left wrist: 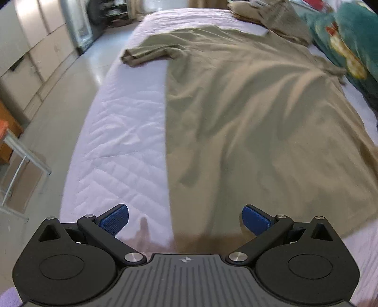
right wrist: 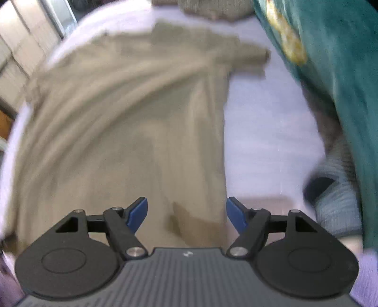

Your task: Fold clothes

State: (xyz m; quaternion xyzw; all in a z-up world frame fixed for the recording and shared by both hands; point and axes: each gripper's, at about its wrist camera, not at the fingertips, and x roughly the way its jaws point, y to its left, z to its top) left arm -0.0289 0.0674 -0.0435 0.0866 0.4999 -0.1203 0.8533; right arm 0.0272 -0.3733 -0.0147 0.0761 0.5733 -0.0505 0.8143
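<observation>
Item 1, shirt point(left wrist: 248, 113): olive-tan, short-sleeved, spread flat on the bed point(left wrist: 122, 132), hem toward the cameras. 1 sleeve point(left wrist: 146, 55) lies out to the left over the white quilt; the other sleeve point(right wrist: 250, 59) reaches toward the right. The cloth is creased, with long folds running up the body (the right wrist view is blurred, so finer detail is lost).

Item 2, left gripper point(left wrist: 185, 220): jaws wide apart, nothing between the blue pads point(left wrist: 114, 219). It hangs above the shirt's left edge near the hem, 1 pad over quilt, 1 over cloth.

Item 3, right gripper point(right wrist: 186, 215): jaws apart, nothing gripped. It hangs above the shirt's right edge near the hem; whether it touches the cloth cannot be told.

Item 4, teal blanket point(right wrist: 342, 94): patterned, bunched along the right side of the bed, apart from the shirt body.

Item 5, tan pile point(left wrist: 274, 21): further cloth at the far end of the bed.

Item 6, cabinets point(left wrist: 40, 44): pale, along the left wall, beyond the bare floor.
</observation>
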